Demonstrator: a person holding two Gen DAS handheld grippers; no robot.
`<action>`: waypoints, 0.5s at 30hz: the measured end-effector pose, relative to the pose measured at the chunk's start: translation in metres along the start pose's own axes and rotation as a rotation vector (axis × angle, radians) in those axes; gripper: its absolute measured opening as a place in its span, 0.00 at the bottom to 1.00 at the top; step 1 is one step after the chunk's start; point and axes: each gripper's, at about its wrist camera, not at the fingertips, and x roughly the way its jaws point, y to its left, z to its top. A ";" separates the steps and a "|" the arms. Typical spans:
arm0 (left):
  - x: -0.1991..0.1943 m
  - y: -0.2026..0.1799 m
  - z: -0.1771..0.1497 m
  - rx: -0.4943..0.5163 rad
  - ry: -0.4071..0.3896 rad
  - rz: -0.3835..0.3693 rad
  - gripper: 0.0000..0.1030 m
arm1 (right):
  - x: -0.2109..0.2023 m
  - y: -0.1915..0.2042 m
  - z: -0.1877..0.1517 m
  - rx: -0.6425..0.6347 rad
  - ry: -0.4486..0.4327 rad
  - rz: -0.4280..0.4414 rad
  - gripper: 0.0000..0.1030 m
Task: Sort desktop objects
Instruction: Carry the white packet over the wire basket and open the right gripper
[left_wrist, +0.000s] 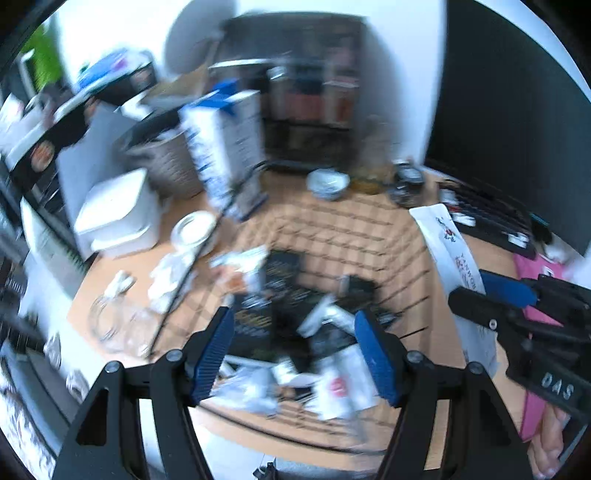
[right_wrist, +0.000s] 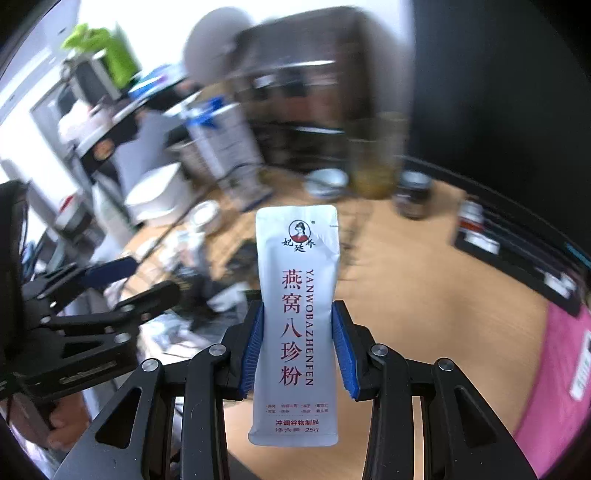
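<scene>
The right gripper is closed on a white sachet printed with red characters, its blue pads pressing both long edges so the packet stands upright above the wooden tabletop. The left gripper hangs with its jaws spread wide and nothing between them, over a wire basket that holds a jumble of dark and white packets; motion blur makes those hard to tell apart. In the left wrist view the sachet appears at the basket's right edge, with the right gripper beside it. A small bowl and a dark jar stand behind the basket.
</scene>
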 end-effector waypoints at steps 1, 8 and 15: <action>0.003 0.008 -0.004 -0.011 0.009 0.007 0.70 | 0.009 0.009 0.000 -0.017 0.014 0.012 0.36; 0.015 0.042 -0.021 -0.059 0.059 0.035 0.70 | 0.052 0.035 -0.005 -0.050 0.087 0.024 0.36; 0.016 0.054 -0.028 -0.073 0.065 0.024 0.70 | 0.070 0.048 -0.005 -0.064 0.114 0.025 0.36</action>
